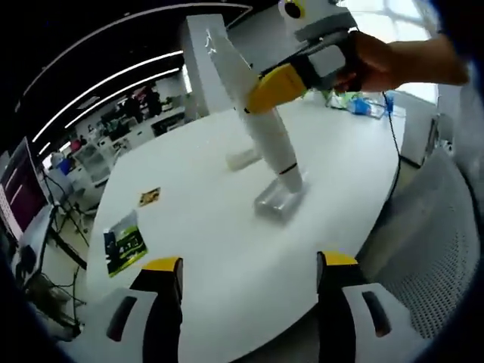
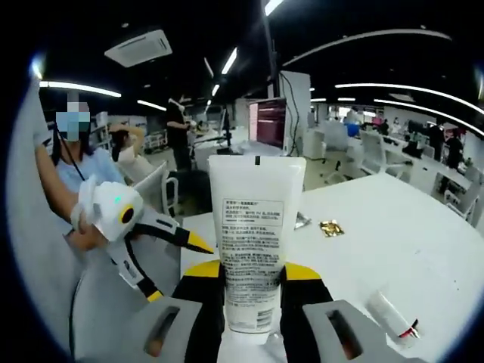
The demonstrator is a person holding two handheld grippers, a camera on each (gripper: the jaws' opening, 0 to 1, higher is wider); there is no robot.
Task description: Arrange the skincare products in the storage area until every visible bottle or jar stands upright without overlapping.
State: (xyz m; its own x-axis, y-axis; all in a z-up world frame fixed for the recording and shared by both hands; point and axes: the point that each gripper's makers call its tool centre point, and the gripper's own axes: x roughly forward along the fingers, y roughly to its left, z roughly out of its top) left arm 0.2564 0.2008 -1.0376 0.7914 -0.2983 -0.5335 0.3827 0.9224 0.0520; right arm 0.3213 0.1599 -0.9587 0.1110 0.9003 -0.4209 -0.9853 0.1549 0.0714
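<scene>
Office desks ring the white table (image 1: 227, 242); right tongs (image 2: 253, 276) clamp the tube (image 2: 255, 227), left tongs (image 1: 246, 266) gape.

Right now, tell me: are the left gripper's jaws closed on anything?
No. In the left gripper view the left gripper stands open and empty above the white table, while the right gripper clamps the white tube.

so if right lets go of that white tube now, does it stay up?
Probably tips: the white tube is tall on a narrow cap, leaning in the right gripper. Its wall looks soft and may dent. The white table looks slick, so it could slide.
</scene>
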